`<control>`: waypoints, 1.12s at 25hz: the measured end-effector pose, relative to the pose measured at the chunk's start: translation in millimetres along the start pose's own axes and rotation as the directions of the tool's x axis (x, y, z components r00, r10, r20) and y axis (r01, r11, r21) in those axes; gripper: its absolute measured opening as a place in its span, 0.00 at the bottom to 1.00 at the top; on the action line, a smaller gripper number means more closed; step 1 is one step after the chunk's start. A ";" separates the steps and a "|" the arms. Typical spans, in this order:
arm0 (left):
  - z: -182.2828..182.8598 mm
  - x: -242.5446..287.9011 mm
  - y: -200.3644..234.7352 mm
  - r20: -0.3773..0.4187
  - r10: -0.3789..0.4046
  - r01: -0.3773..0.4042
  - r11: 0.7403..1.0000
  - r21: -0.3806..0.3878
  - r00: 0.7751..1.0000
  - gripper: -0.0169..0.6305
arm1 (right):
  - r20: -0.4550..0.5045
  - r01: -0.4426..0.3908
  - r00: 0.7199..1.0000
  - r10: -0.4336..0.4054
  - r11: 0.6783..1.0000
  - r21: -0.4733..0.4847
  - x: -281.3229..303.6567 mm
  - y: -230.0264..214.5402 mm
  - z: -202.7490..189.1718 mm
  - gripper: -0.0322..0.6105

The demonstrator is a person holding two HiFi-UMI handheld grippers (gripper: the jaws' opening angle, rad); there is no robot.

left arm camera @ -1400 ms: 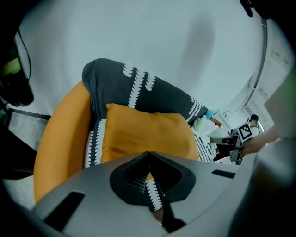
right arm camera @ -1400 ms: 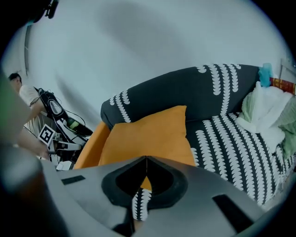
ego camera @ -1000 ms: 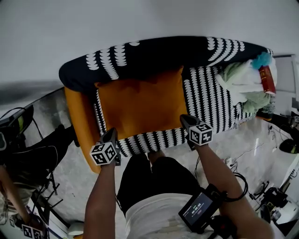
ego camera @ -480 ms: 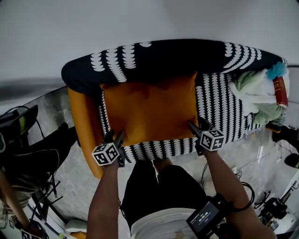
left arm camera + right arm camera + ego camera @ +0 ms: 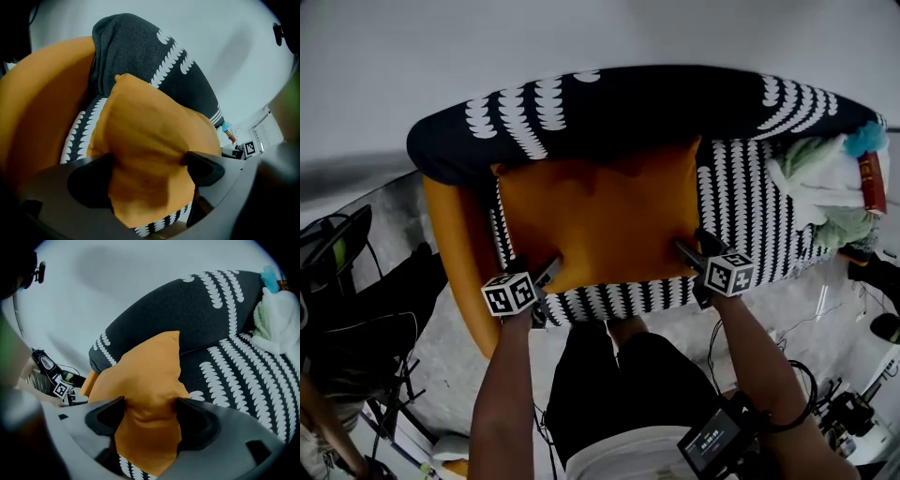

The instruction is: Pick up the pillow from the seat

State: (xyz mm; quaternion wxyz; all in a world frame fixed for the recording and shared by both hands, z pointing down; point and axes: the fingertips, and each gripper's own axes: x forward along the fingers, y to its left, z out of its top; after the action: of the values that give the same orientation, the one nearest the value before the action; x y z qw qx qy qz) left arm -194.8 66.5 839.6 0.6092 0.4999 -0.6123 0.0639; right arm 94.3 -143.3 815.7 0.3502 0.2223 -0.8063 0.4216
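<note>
The square orange fabric pillow (image 5: 595,216) lies flat on the left half of the black sofa seat with rows of white scallops (image 5: 741,216), its far edge against the dark, white-patterned backrest (image 5: 628,108) at 12 o'clock.

At the pillow's 7 o'clock corner sits the left gripper (image 5: 546,274). In the left gripper view its jaws are opening, spread wide, with the pillow's near corner bulging between them and the cloth touching both dark fingers (image 5: 201,168); it is not clenched. At the pillow's 5 o'clock corner sits the right gripper (image 5: 689,251). In the right gripper view its jaws are opening too, set wide, with the other near corner filling the gap and creasing against the fingers (image 5: 194,420). The pillow rests on the seat under both.

A smooth orange armrest (image 5: 455,244) runs along the sofa at 9 o'clock of the pillow. At 3 o'clock, at the seat's far end and well apart from the pillow, is a heap of white and pale green cloth (image 5: 820,192), with a red book-like thing (image 5: 870,183) just beside it.

Toward 6 o'clock the person's bare forearms lead back from the grippers, and the right wrist carries a black device with a small screen (image 5: 712,441).
</note>
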 end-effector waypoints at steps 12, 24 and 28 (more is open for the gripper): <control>6.0 5.6 -6.9 -0.003 0.011 -0.011 1.000 0.019 1.000 0.38 | -0.078 -0.059 0.995 0.060 0.998 0.009 18.9 21.1 -3.6 0.36; 17.5 -18.9 -24.0 0.053 0.042 -0.046 0.996 0.073 0.998 0.14 | -0.028 -0.044 0.999 0.042 0.996 -0.082 3.1 35.7 6.9 0.20; 12.3 -21.5 -34.8 0.058 0.030 -0.036 0.995 0.096 0.998 0.07 | -0.009 -0.045 0.999 0.045 0.995 -0.085 -7.2 32.1 4.3 0.17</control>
State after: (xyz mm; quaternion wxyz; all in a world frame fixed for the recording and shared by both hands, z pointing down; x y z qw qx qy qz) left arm -184.4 52.4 800.7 0.5657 0.5202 -0.6336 0.0895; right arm 76.3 -128.9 791.7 0.3528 0.1874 -0.8270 0.3956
